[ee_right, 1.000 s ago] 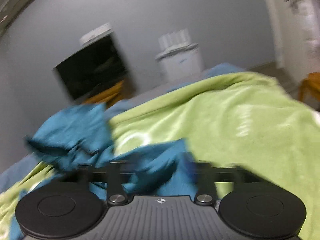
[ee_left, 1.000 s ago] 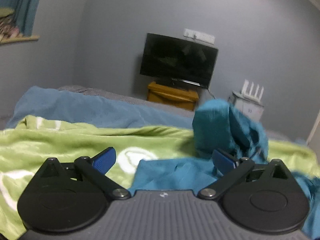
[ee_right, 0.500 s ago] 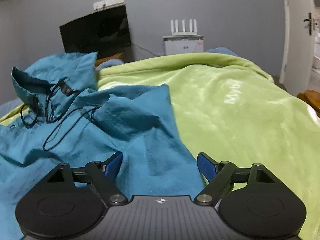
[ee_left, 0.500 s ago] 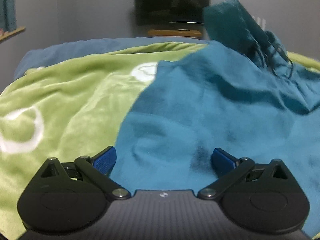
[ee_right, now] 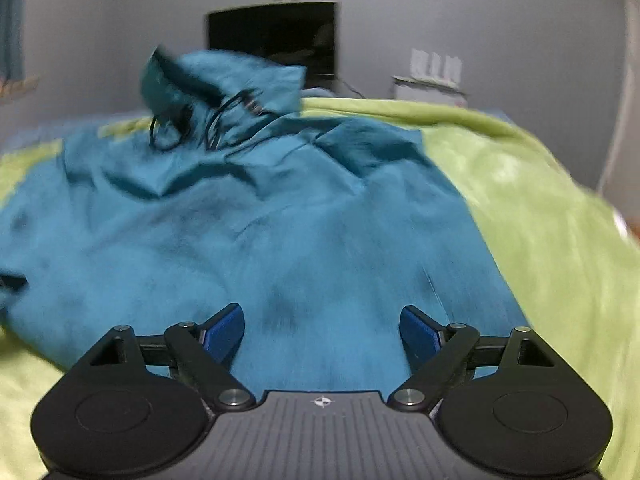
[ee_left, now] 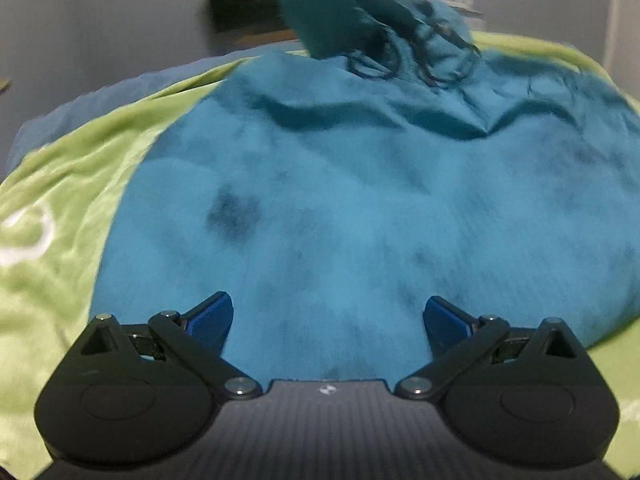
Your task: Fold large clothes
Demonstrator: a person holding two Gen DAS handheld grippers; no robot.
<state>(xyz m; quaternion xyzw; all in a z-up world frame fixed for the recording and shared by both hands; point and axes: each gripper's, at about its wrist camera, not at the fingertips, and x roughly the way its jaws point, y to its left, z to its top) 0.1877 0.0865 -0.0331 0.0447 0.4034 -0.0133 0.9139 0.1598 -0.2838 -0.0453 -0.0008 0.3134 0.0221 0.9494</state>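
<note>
Nearest, the left gripper (ee_left: 328, 316) and right gripper (ee_right: 322, 326) hover with blue fingers (ee_left: 210, 316) spread wide, nothing between them. Just beyond lies the teal hoodie (ee_right: 260, 232), spread over the green blanket (ee_right: 540, 220) on the bed; its near hem is cut off behind the gripper bodies. Farther off, its hood (ee_right: 224, 80) stands bunched, drawcord (ee_right: 168, 132) blurred, partly hiding the dark television (ee_right: 276, 36).
</note>
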